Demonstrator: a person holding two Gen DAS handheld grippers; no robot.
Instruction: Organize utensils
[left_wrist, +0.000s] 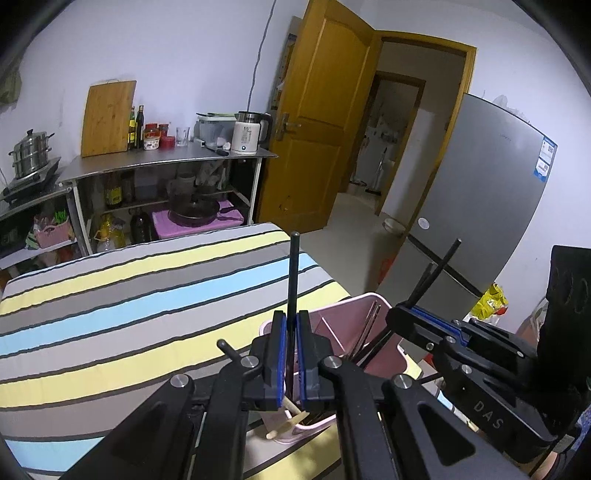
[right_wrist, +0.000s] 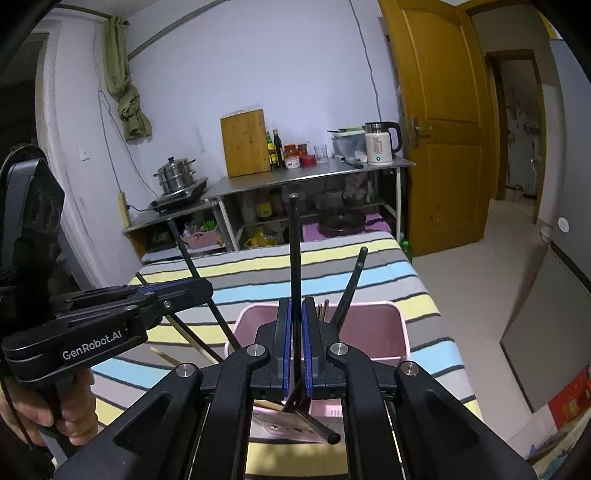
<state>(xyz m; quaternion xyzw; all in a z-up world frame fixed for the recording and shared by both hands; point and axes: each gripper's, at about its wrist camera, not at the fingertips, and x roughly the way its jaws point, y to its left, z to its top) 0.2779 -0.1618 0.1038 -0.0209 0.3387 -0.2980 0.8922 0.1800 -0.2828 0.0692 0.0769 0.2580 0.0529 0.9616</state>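
Left jaws: the left gripper (left_wrist: 291, 354) is clamped on a black chopstick (left_wrist: 294, 277); the stick rises upright between the blue pads and its lower end runs down toward the bin.
Right jaws: the right gripper (right_wrist: 294, 343) is clamped on another black chopstick (right_wrist: 293, 258), also upright between its pads.
Holder: a pink utensil bin (right_wrist: 400, 332) stands on the table just under both grippers; an inner wall divides it into compartments.
In the bin: metal chopsticks (left_wrist: 367, 328) lean in one compartment, and further dark sticks (right_wrist: 349, 284) slant out over the rim.
Beside the bin: pale wooden chopsticks (left_wrist: 286, 424) show below the left jaws; whether they lie inside or outside the bin I cannot tell.
Table: covered by a striped cloth (left_wrist: 129, 302) in yellow, blue and grey.
Hand: a person's left hand (right_wrist: 48, 410) grips the left gripper's handle.
Background: a steel shelf (right_wrist: 314, 173) holds a cutting board (right_wrist: 245, 147) and a kettle (right_wrist: 380, 144).
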